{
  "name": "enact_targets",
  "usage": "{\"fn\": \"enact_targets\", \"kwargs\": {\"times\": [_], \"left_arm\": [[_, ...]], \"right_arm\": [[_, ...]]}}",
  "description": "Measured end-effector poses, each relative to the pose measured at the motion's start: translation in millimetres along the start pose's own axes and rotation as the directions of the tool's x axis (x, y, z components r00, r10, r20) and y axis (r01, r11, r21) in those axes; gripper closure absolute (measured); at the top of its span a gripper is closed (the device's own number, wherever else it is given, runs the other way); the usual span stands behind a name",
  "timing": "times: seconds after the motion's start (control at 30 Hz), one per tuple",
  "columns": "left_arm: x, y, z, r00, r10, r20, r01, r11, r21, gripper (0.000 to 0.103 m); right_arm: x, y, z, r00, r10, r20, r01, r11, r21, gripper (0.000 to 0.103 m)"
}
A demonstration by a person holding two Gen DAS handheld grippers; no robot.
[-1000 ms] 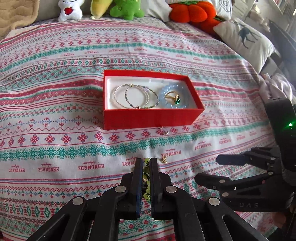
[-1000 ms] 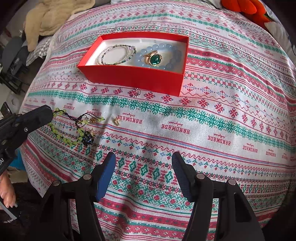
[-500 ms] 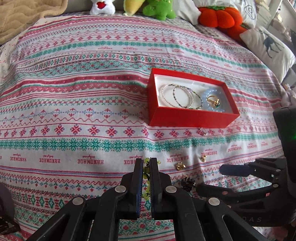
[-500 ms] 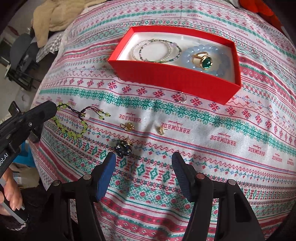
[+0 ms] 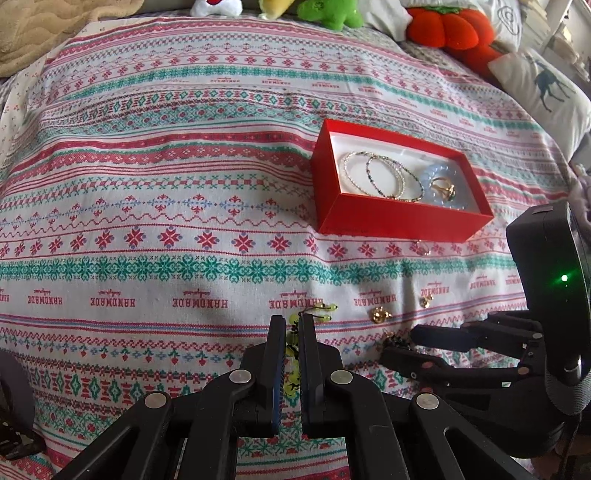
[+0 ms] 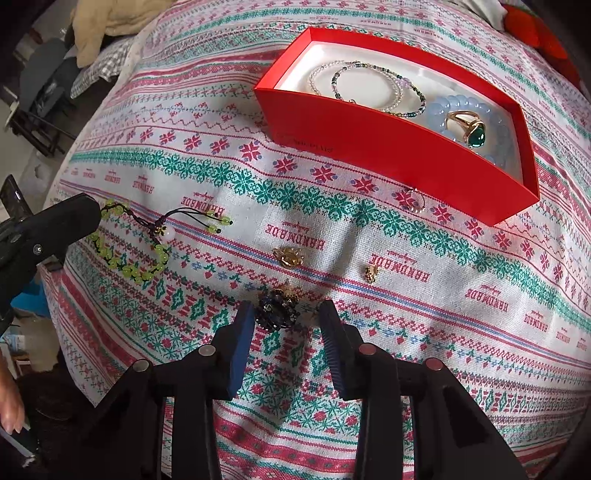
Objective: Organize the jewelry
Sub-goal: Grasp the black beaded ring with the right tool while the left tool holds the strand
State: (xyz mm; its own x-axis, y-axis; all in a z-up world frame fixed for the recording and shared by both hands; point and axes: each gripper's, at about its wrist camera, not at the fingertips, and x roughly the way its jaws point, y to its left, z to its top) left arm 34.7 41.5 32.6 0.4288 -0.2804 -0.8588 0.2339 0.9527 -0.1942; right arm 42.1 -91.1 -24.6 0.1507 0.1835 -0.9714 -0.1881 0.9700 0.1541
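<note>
Right gripper points steeply down at the patterned bedspread, its jaws closing around a dark beaded ornament that sits between the blue pads; the pads do not yet appear to press on it. Left gripper is fully shut on a green beaded bracelet, most of which lies slack on the cloth, well to the near-left of the red box. Between the ornament and the red box lie three loose pieces: a gold brooch-like piece and a small gold charm nearer the ornament, and a thin ring just beside the box's near wall. Inside the red box rest two thin beaded bangles at its left end and a pale blue bead bracelet with a green-stoned gold ring on it at its right end. Plush toys and a pillow lie beyond the box, at the far edge of the bed. The step in hand appears to be collection of the remaining loose items, one per gripper. The next move probably calls for a firm closure on the ornament without pinching the cloth, then a lift and carry over the box's near wall, with the bracelet's trailing loop kept clear of the rim.
</note>
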Motion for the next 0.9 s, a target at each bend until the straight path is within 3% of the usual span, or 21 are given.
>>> {"fn": "enact_targets", "kwargs": {"times": [0.1, 0.43, 0.9], "left_arm": [[0.6, -0.7, -0.2, 1.0, 0.002, -0.001, -0.002, 1.0, 0.001, 0.102], [2.5, -5.3, 4.2, 1.0, 0.002, 0.005, -0.002, 1.0, 0.007, 0.102], [2.8, -25.0, 15.2, 0.999, -0.006, 0.035, 0.006, 1.0, 0.012, 0.102]], "right_arm": [[1.8, 1.6, 0.8, 1.0, -0.01, 0.002, 0.01, 1.0, -0.013, 0.077], [-15.0, 2.9, 0.5, 0.998, -0.029, 0.053, 0.031, 0.999, -0.037, 0.077], [-51.6, -35.1, 2.3, 0.993, -0.012, 0.117, 0.009, 0.999, 0.031, 0.077]]}}
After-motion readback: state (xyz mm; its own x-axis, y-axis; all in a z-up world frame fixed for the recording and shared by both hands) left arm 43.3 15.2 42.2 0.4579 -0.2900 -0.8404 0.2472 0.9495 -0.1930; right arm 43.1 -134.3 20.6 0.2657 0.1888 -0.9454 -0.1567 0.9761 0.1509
